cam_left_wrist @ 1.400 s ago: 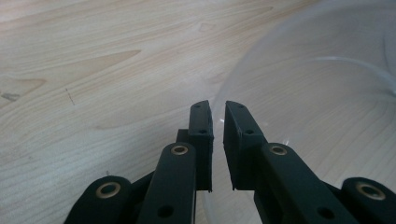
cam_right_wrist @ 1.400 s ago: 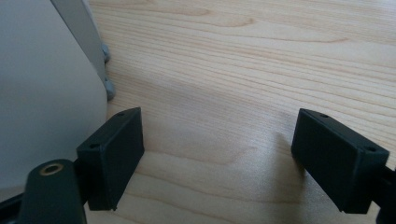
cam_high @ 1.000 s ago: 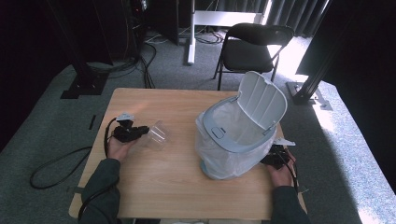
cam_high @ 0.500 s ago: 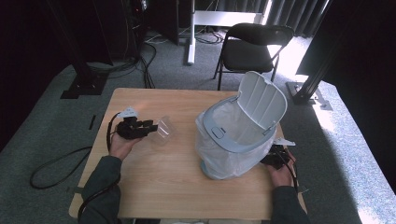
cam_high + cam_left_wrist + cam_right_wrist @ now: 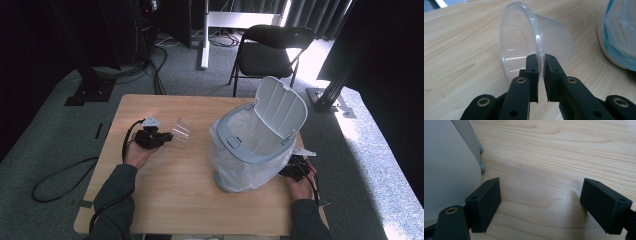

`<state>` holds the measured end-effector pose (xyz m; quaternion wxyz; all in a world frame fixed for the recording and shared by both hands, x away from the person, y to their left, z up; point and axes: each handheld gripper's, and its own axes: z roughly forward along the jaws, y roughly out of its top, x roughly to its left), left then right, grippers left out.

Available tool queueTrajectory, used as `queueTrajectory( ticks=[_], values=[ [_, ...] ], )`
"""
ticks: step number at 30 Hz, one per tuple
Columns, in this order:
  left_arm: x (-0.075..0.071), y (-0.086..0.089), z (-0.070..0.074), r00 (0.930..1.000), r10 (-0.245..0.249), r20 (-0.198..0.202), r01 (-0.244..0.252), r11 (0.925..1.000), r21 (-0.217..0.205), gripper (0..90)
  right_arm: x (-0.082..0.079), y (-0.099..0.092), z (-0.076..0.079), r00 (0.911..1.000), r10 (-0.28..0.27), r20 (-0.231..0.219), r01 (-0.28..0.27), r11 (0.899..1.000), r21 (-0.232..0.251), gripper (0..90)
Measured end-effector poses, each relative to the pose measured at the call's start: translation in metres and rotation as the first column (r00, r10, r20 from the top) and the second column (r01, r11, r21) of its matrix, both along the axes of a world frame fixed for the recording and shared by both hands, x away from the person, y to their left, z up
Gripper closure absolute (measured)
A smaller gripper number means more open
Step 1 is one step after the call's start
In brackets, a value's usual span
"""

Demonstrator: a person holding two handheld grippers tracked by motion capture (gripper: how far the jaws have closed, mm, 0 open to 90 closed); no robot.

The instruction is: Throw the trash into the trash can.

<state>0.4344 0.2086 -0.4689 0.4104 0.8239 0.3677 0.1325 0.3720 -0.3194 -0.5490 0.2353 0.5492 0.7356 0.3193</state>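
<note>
A clear plastic cup (image 5: 182,132) lies on its side at the table's left half. My left gripper (image 5: 165,137) pinches its rim. In the left gripper view the jaws have just been closing, and the left gripper (image 5: 541,58) now clamps the cup (image 5: 554,37) wall between its pads. A grey swing-lid bin (image 5: 250,150) lined with a clear bag stands at the right, its lid (image 5: 280,107) tipped up. My right gripper (image 5: 289,169) rests on the table beside the bin's base. The right gripper (image 5: 541,192) is open with bare wood between its jaws.
The bin's wall (image 5: 446,170) is close at the left of the right gripper view, and its bagged base (image 5: 621,32) shows at the right of the left gripper view. A black folding chair (image 5: 272,52) stands behind the wooden table (image 5: 175,200). Cables lie on the floor at left.
My left hand has shifted a little to the right and away from the person, and the cup has moved with it. The right hand and the bin have stayed still.
</note>
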Motion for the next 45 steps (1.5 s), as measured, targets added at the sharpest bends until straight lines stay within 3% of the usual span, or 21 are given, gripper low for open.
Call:
queueTrajectory(
  ticks=[13, 34, 45],
  values=[
    [-0.003, 0.008, 0.008, 0.9998, 0.013, 0.015, -0.013, 0.9995, -0.030, 83.7, 0.000, 0.000, 0.000, 1.0000, 0.001, 0.001, -0.001, 1.000, -0.001, 16.1],
    [-0.011, 0.012, 0.038, 0.9972, 0.018, 0.073, -0.010, 0.9940, -0.109, 83.7, 0.000, 0.000, 0.000, 1.0000, 0.000, 0.000, 0.000, 1.000, 0.000, 16.0],
    [-0.016, 0.011, 0.057, 0.9941, -0.001, 0.109, 0.015, 0.9914, -0.130, 83.7, 0.000, 0.000, 0.000, 1.0000, 0.001, 0.001, -0.001, 1.000, -0.001, 16.1]
  ],
)
